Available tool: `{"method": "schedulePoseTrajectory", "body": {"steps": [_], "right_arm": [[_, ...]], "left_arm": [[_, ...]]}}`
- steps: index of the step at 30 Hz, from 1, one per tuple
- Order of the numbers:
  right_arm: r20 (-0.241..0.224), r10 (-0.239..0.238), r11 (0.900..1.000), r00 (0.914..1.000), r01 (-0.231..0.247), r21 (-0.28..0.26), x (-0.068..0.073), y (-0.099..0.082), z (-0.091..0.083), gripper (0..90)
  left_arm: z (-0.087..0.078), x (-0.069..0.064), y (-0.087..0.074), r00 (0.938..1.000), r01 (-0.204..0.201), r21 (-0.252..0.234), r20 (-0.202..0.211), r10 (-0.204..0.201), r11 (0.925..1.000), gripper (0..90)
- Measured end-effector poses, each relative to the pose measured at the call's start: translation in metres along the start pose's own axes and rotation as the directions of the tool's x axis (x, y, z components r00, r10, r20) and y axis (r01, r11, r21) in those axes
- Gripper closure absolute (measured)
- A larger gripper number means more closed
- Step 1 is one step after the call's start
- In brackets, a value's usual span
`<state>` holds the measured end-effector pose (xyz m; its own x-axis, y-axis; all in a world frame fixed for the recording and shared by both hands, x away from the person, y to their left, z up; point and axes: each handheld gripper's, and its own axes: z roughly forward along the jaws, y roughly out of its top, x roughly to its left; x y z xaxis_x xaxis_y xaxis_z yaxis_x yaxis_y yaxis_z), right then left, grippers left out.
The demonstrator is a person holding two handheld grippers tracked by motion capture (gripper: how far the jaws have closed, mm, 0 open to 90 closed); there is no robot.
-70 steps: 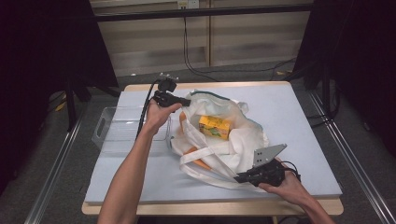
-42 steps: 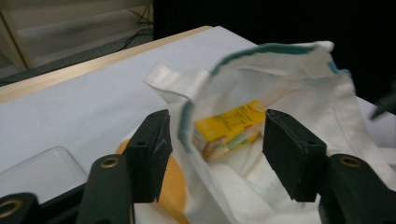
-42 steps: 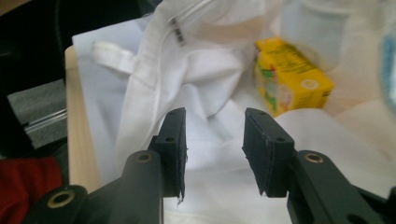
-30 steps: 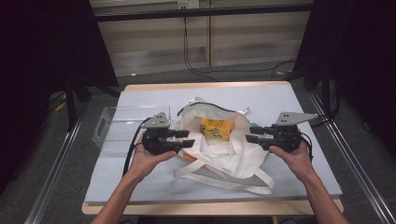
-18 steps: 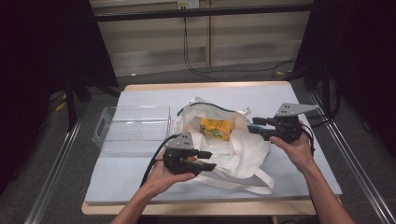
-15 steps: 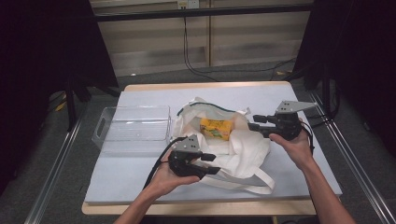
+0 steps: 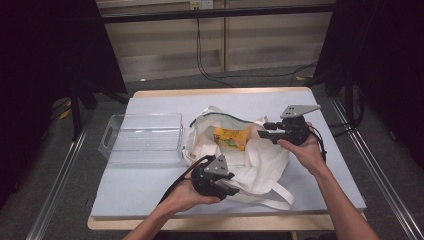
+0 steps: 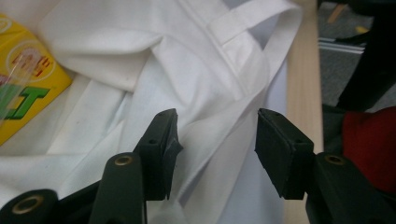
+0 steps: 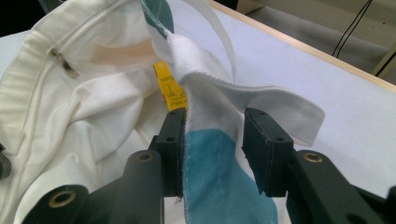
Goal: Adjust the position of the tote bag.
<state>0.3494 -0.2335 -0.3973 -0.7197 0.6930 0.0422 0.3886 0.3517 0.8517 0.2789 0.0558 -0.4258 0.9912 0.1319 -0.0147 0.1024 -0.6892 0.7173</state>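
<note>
At the near edge of the table [image 7: 150,200], the person's left hand [image 7: 187,195] holds the left gripper [image 7: 231,191] low over the near side of a white cloth bag [image 7: 260,165]. In the left gripper view its jaws stand wide apart, with a fold of the bag and one white strap [image 8: 219,126] lying between them, touched by neither pad as far as can be told. Past that gripper [image 8: 215,140] in the same view the strap [image 8: 252,18] loops out toward the table's wooden edge [image 8: 303,93], and a yellow packet [image 8: 23,84] shows at the left.

The bag lies crumpled and open in the middle of the table, on a pale blue mat. The yellow packet [image 7: 231,137] lies inside its mouth, between the two grippers. A long strap [image 7: 272,200] trails from the bag toward the near right.

Farther back on the right, the right hand [image 7: 305,152] holds the right gripper [image 7: 260,134] at the bag's far right rim. In the right gripper view a band of the bag's cloth [image 9: 210,140], white with a teal patch, rises between the jaws of the gripper [image 9: 212,135]. It lies against the left pad, while a gap shows on the right, so the jaws are partly open and not clamped. Beyond them the packet's [image 9: 170,91] corner peeks from under the cloth, and a zip [image 9: 60,60] runs along the bag's rim.

To the left of the bag, just beside it, stands a clear plastic bin [image 7: 142,137].
</note>
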Motion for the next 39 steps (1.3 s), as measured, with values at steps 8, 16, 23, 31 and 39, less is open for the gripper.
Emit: {"method": "schedulePoseTrajectory", "body": {"steps": [8, 16, 23, 31, 39], "right_arm": [[-0.003, 0.032, 0.9992, 0.9995, -0.032, -0.022, -0.014, 0.017, 0.004, 79.6], [-0.002, 0.08, 0.9968, 0.9968, -0.08, -0.01, -0.041, 0.025, 0.013, 84.2], [0.024, 0.136, 0.9906, 0.9904, -0.137, 0.011, -0.07, 0.018, 0.027, 85.6], [0.055, 0.168, 0.9848, 0.9843, -0.17, 0.036, -0.088, 0.006, 0.034, 86.0], [0.113, 0.153, 0.9836, 0.9816, -0.163, 0.078, -0.092, -0.002, 0.045, 87.0]], "left_arm": [[0.004, 0.0, -0.008, 0.9985, -0.045, 0.071, -0.027, 0.048, 0.9964, 85.2], [-0.024, 0.008, -0.009, 0.9984, 0.054, -0.061, 0.024, -0.052, 0.9967, 89.1], [-0.054, 0.011, -0.013, 0.9943, 0.104, -0.163, 0.042, -0.098, 0.9812, 89.2], [-0.057, 0.005, -0.017, 0.9906, 0.124, -0.184, 0.081, -0.11, 0.9751, 89.3], [-0.055, 0.005, -0.018, 0.9913, 0.119, -0.18, 0.077, -0.106, 0.9765, 89.3]]}}
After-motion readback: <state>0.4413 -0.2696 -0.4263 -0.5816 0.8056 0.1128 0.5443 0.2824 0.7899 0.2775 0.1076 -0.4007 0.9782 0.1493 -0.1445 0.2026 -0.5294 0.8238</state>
